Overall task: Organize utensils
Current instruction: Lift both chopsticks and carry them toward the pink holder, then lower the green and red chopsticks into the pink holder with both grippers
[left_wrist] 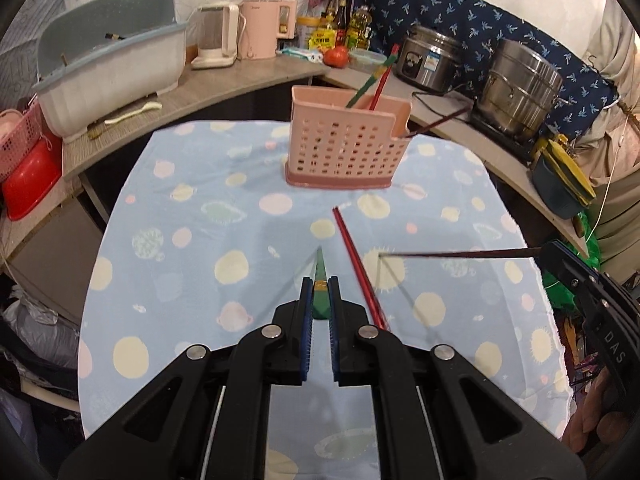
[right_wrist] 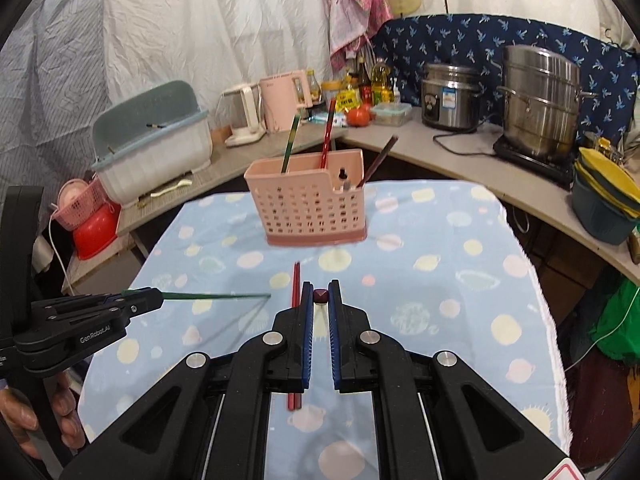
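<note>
A pink slotted utensil holder (left_wrist: 344, 152) (right_wrist: 312, 208) stands at the far side of the spotted blue cloth (left_wrist: 200, 240). A green, a red and a dark chopstick lean in it. My left gripper (left_wrist: 320, 284) (right_wrist: 156, 296) is shut on a green chopstick (left_wrist: 320, 266) (right_wrist: 216, 297), held above the cloth. My right gripper (right_wrist: 320, 286) (left_wrist: 548, 250) is shut on a dark brown chopstick (left_wrist: 452, 255) (right_wrist: 320, 295), which shows end-on in its own view. Between the two grippers, a pair of red chopsticks (left_wrist: 356, 268) (right_wrist: 296, 280) lies on the cloth.
A curved counter runs behind the table with a grey dish tub (left_wrist: 116, 64), kettles (left_wrist: 264, 28), bottles, a rice cooker (left_wrist: 432, 60) and a steel pot (left_wrist: 520, 88). A red basin (left_wrist: 32, 180) sits at left, stacked bowls (right_wrist: 604, 204) at right. A hand (right_wrist: 40, 420) grips the left handle.
</note>
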A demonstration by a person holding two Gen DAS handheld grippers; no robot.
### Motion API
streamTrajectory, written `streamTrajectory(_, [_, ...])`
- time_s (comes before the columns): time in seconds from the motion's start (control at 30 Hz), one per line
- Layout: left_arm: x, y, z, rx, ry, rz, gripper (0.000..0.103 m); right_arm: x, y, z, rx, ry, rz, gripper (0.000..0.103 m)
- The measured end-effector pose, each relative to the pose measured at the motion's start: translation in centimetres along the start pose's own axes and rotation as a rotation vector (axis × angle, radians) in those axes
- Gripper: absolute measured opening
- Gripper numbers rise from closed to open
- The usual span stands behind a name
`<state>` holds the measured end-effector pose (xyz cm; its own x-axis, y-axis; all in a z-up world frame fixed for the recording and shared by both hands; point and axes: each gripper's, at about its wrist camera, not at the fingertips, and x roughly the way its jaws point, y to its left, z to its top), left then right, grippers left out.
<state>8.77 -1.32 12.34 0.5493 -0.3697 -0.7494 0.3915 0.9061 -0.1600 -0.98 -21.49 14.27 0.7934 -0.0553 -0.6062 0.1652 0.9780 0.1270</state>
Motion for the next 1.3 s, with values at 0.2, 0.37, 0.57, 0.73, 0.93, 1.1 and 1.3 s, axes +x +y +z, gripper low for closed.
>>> streamTrajectory(0.2, [-1.1,-0.2,2.7,0.002,-0.048,0.002,0.007,-1.0,0.0,2.4,-0.007,-0.058,-0.008,0.007])
streamTrajectory(0.37, [-1.9,-0.3,4.7,0.005,-0.083,0.005,0.007,-1.5,0.3,4.2,-0.010,-0.097,-0.003,0.007])
streamTrajectory(0.57, [-2.6,-0.7,7.4,0.026,-0.121,0.010,0.007,-1.7,0.3,6.3,-0.013,-0.130,0.008,0.007])
streamTrajectory(0.73, [-3.4,-0.8,10.4,0.035,-0.161,0.018,0.007,-1.4,-0.1,8.8,-0.006,-0.155,0.012,0.007])
streamTrajectory(0.93, [-4.4,-1.3,15.0,0.053,-0.224,0.037,0.007,-0.5,-0.2,13.2,-0.003,-0.202,-0.002,0.007])
streamTrajectory(1.1, [-4.9,-2.1,19.1,0.068,-0.284,0.053,0.007,0.6,0.0,17.3,-0.016,-0.248,-0.022,0.007])
streamTrajectory(1.3, [-3.7,-2.3,23.2,0.063,-0.312,0.067,0.007,2.6,0.3,21.2,-0.021,-0.280,-0.036,0.007])
